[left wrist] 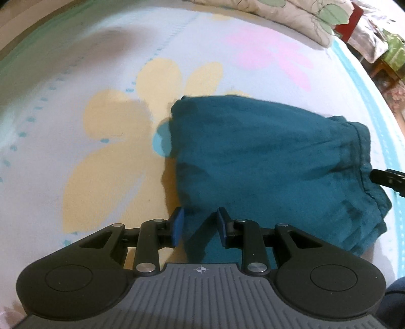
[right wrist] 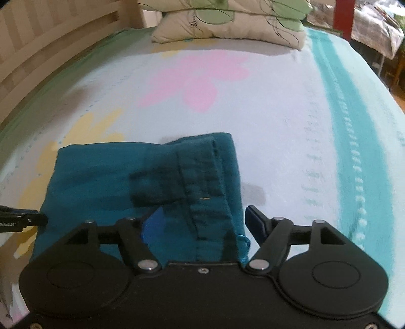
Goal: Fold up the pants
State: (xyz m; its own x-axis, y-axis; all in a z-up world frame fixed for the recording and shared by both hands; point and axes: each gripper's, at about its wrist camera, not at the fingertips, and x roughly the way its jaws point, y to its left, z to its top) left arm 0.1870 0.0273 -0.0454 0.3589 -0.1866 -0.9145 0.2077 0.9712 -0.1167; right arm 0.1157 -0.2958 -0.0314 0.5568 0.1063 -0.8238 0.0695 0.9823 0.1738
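Observation:
Teal pants (left wrist: 265,157) lie folded into a compact bundle on the flowered bed sheet (left wrist: 76,83). They also show in the right wrist view (right wrist: 141,177), with the waistband seam on the bundle's right side. My left gripper (left wrist: 200,227) is open at the bundle's near left corner, its blue pads either side of the cloth edge, holding nothing. My right gripper (right wrist: 202,225) is open wide over the waistband end, empty. The right gripper's tip shows in the left wrist view (left wrist: 387,177); the left gripper's tip shows in the right wrist view (right wrist: 22,219).
Two floral pillows (right wrist: 227,22) lie at the head of the bed. A wooden headboard (right wrist: 38,50) runs along the left. A red post (right wrist: 341,17) and furniture stand beyond the bed's right edge.

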